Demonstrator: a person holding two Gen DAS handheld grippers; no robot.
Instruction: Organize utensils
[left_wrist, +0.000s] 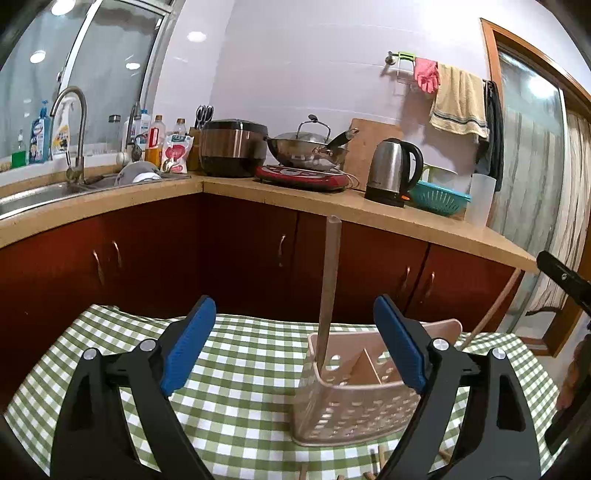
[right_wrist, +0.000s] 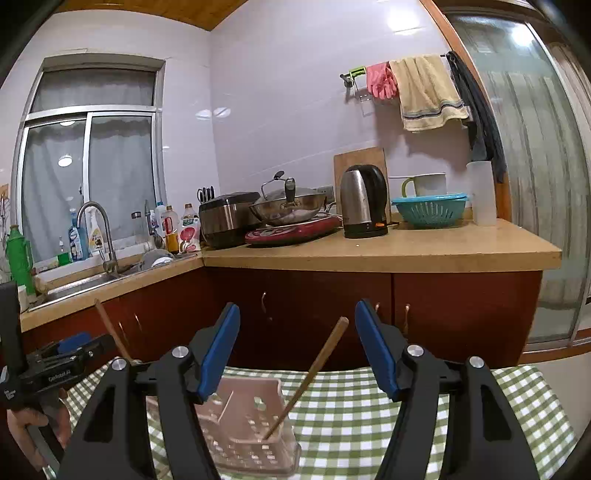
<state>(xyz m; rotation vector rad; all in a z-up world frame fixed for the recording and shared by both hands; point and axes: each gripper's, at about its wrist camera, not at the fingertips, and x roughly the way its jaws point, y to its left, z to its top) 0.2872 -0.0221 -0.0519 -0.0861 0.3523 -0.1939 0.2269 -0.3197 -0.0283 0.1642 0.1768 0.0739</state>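
Observation:
A pink perforated utensil holder (left_wrist: 354, 413) stands on a green checked tablecloth (left_wrist: 240, 387). One wooden handle (left_wrist: 328, 288) rises nearly upright from its left compartment. A second wooden handle (left_wrist: 491, 310) leans out to the right, its foot hidden behind a finger. My left gripper (left_wrist: 294, 306) is open just in front of the holder, with the upright handle between its blue pads but untouched. In the right wrist view the holder (right_wrist: 251, 435) sits low between the fingers of my right gripper (right_wrist: 297, 310), which is open. The leaning handle (right_wrist: 314, 373) stands free between its pads.
Small wooden pieces (left_wrist: 376, 458) lie on the cloth in front of the holder. A hand (right_wrist: 29, 424) holds the left gripper at the far left. Beyond the table are red cabinets (right_wrist: 461, 306), with a counter holding a kettle (right_wrist: 364, 201), a wok (right_wrist: 286, 208) and a sink (left_wrist: 33, 194).

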